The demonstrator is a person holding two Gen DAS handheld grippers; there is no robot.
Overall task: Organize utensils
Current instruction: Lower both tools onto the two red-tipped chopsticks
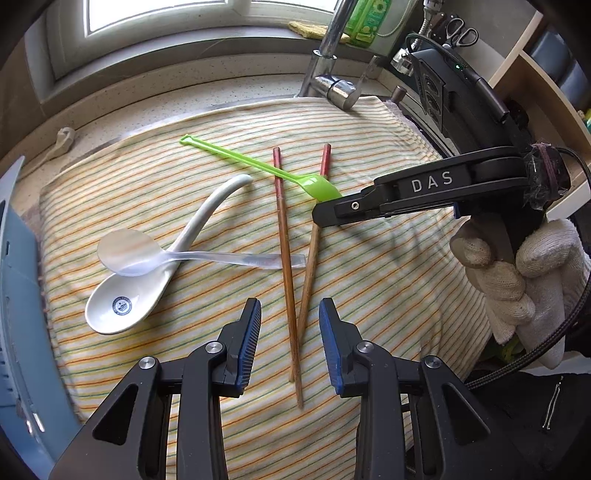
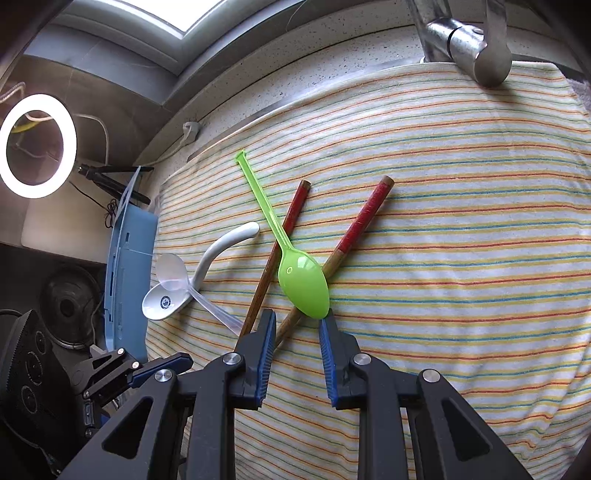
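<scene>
On a striped cloth (image 1: 388,277) lie a green plastic spoon (image 1: 317,186), two wooden chopsticks with red ends (image 1: 286,266) crossing near their tips, a white ceramic soup spoon (image 1: 125,302) and a clear plastic spoon (image 1: 129,251) resting across it. My left gripper (image 1: 290,314) is open, just above the chopsticks' thin ends. My right gripper (image 2: 297,325) is open, its fingertips (image 1: 325,216) at the bowl of the green spoon (image 2: 303,284), one chopstick (image 2: 354,229) running between the jaws. The white spoon (image 2: 166,301) lies to the left.
A chrome tap (image 1: 332,85) stands at the cloth's far edge, below a window sill with a green bottle (image 1: 369,18). A blue rack (image 2: 129,266) stands at the cloth's left edge. A ring light (image 2: 37,146) glows beyond it. Scissors (image 1: 460,31) hang at the back right.
</scene>
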